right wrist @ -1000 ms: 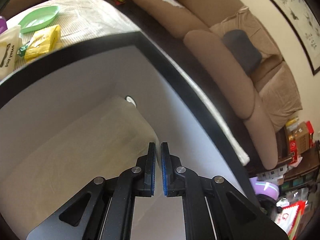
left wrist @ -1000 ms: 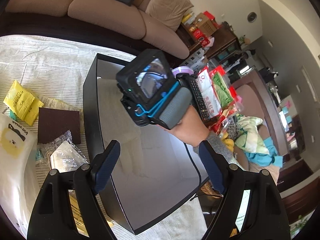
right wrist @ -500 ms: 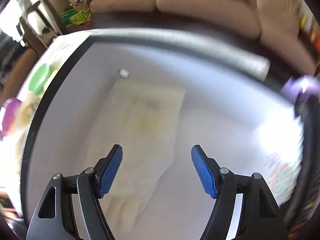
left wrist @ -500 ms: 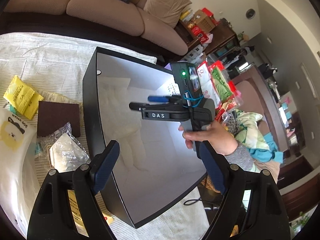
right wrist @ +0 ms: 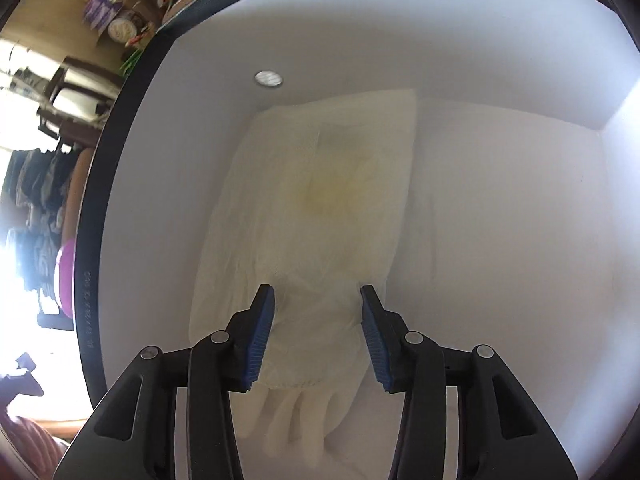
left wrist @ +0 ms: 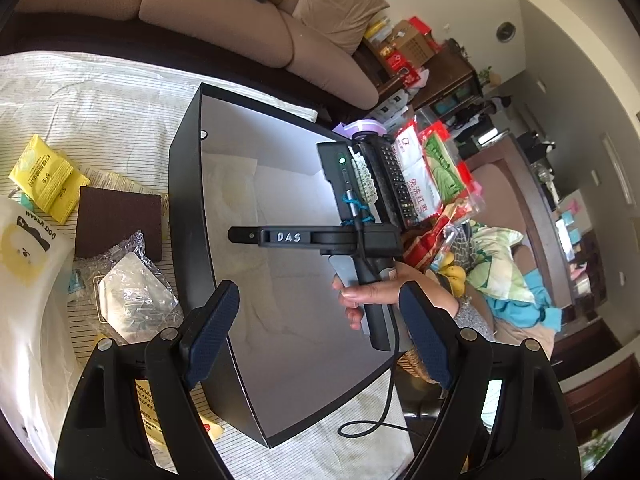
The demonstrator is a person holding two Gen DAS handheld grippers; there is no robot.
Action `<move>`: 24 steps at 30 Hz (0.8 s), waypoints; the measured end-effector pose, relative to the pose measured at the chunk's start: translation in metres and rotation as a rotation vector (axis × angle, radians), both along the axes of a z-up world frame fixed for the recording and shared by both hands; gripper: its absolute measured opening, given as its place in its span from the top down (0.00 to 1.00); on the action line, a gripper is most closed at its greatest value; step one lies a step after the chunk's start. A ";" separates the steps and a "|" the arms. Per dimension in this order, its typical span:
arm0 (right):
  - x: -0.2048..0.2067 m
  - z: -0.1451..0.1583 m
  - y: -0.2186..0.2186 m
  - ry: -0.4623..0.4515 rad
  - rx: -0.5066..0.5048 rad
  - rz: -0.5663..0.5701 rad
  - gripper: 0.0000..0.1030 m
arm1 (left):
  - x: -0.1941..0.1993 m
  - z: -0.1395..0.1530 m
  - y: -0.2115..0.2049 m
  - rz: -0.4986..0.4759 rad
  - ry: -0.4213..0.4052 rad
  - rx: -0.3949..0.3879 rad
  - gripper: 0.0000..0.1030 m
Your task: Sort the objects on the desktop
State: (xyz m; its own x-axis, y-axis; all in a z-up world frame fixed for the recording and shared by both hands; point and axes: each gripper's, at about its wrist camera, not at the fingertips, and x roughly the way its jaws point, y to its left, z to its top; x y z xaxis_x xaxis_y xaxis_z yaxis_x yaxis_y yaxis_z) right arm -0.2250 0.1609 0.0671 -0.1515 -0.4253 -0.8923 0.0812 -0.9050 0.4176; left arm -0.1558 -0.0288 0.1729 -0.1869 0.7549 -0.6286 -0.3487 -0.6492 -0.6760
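The right gripper (right wrist: 318, 334) points steeply down into a black box (left wrist: 182, 184) with a white inside. Its two blue-padded fingers (right wrist: 260, 336) stand partly apart and have just been closing. Between them, lower down on the box floor, lies a pale rubber glove (right wrist: 320, 216); the pads do not press on it. The glove's cuff reaches toward the far wall of the box and its finger end lies under the gripper. A round spot (right wrist: 269, 78) sits on that far wall.

In the left wrist view, a hand (left wrist: 368, 292) holds the right gripper's handle above the middle of the box, and a cable (left wrist: 384, 404) trails from it over the box's near right edge.

The left gripper (left wrist: 320, 332) hangs above the box's near edge with its fingers (left wrist: 212, 332) wide apart and nothing between them.

The box stands on a table under a striped white cloth (left wrist: 100, 92). Left of the box lie a brown pad (left wrist: 118, 220), a crinkled clear wrapper (left wrist: 132, 296), yellow packets (left wrist: 44, 178) and a white bag with a yellow picture (left wrist: 24, 248). At the box's far right corner lie a black remote control (left wrist: 394, 184) and red and green snack bags (left wrist: 436, 172). A brown sofa (left wrist: 240, 20) runs beyond the table's far edge.
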 end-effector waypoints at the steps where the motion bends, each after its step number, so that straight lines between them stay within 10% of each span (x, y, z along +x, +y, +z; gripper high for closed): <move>1: 0.002 0.005 0.003 0.005 0.004 -0.008 0.54 | 0.001 0.000 0.000 -0.001 0.002 -0.007 0.22; 7: 0.016 0.044 0.010 0.126 0.120 0.016 0.37 | 0.014 -0.001 -0.014 0.024 0.017 -0.076 0.22; 11: 0.065 0.074 -0.002 0.273 0.168 0.086 0.26 | 0.034 -0.003 -0.033 0.077 0.021 -0.105 0.02; 17: 0.127 0.075 -0.001 0.386 0.155 0.116 0.00 | 0.077 -0.010 -0.050 0.119 -0.011 -0.108 0.00; 24: 0.172 0.095 -0.015 0.440 -0.003 0.097 0.00 | 0.128 -0.007 -0.107 0.257 0.031 -0.080 0.00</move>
